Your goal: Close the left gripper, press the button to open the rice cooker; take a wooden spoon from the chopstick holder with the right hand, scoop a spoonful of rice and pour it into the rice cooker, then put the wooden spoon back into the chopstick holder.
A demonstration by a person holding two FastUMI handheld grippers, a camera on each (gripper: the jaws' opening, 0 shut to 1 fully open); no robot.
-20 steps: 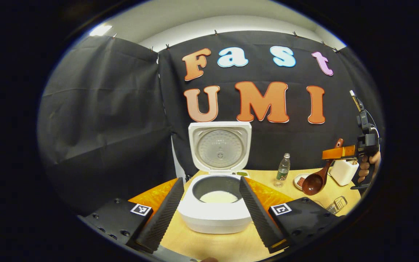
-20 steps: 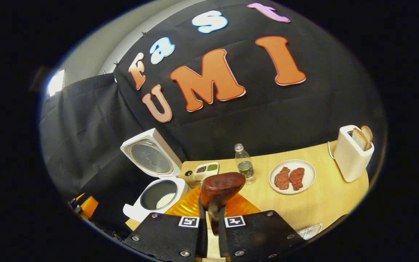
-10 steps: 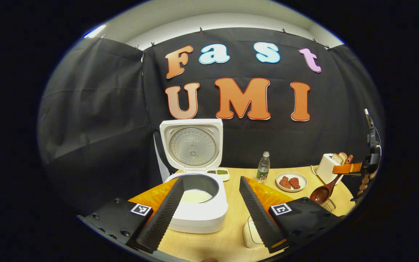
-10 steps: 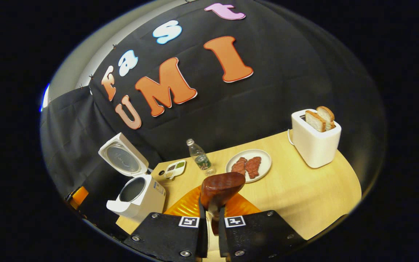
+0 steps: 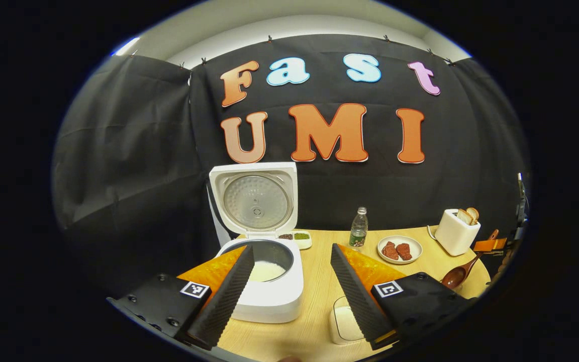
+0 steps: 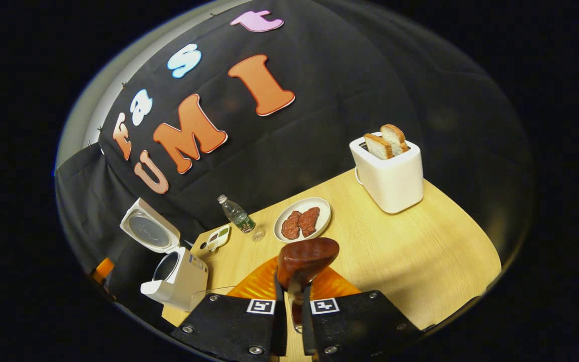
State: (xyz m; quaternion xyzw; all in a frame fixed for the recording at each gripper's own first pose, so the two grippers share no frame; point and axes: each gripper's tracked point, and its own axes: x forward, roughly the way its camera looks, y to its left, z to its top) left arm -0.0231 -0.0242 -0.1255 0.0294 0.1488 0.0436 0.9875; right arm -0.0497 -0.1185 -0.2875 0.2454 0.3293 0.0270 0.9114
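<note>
On the wooden table (image 5: 314, 296), taken left to right in the left gripper view, I logged these items. Rice cooker (image 5: 264, 281): white, lid (image 5: 254, 200) swung up and standing upright at the back, grey inner pot exposed with white rice (image 5: 265, 271) at its bottom. Left gripper (image 5: 292, 266): mine, fingers spread wide apart, holding nothing, raised in front of the cooker so that the left finger overlapped its near rim. Small divided dish (image 5: 297, 237): just behind the cooker, with dark and green contents. White container (image 5: 345, 324): low, at the near edge, partly behind my right finger; I could not tell its contents. Water bottle (image 5: 358, 234): upright, between the divided dish and the plate. Plate (image 5: 400, 250): white, carrying two reddish meat pieces. Toaster (image 5: 456, 231): white, two bread slices standing up out of its slots. Wooden spoon (image 5: 463, 271): far right, bowl low over the table edge, handle slanting up into the other gripper.

In the right gripper view: right gripper (image 6: 293, 301), fingers pressed together on the handle of the wooden spoon (image 6: 305, 259), its dark brown bowl jutting forward over the table, well apart from the rice cooker (image 6: 174, 274) at the far left. I could not make out the chopstick holder.
</note>
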